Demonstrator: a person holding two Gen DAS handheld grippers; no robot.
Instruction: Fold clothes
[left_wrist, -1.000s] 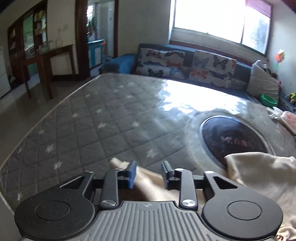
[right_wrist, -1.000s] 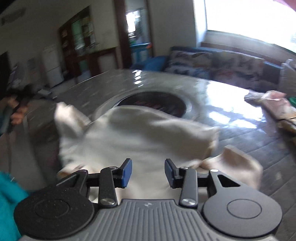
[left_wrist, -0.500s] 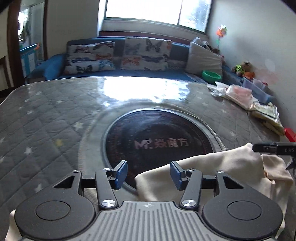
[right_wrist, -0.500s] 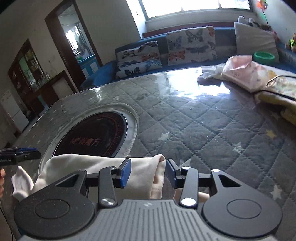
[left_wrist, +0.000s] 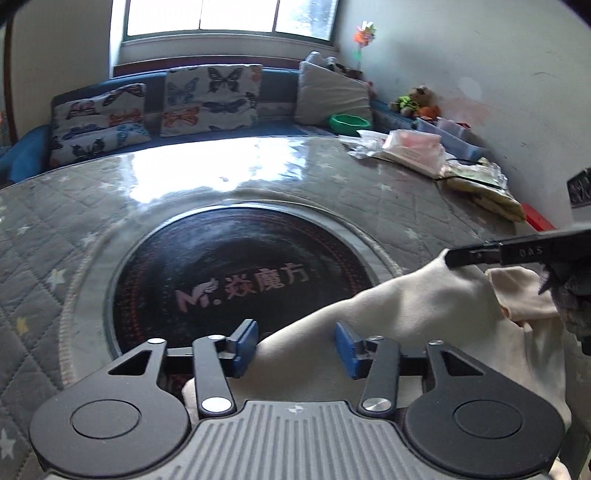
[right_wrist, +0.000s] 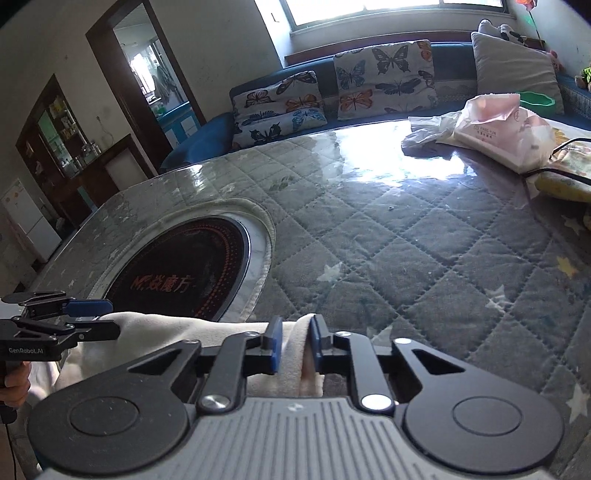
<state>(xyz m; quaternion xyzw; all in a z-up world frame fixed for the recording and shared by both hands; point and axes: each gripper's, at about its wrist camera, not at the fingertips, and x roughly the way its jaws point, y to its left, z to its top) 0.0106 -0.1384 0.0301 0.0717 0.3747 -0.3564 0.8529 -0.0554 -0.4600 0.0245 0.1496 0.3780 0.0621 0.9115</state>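
- My right gripper (right_wrist: 296, 345) has its jaws pinched onto a fold of the cream garment (right_wrist: 177, 332), low centre
- My left gripper (left_wrist: 294, 345) jaws gape wide, cloth between them ungripped
- Garment bunched at the tabletop (right_wrist: 406, 251) edge; I judge folding barely started

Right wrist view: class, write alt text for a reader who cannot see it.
The right gripper is shut on a folded edge of a cream garment near the edge of a grey quilted table. The left gripper holds the garment's other end, beside a round black cooktop.
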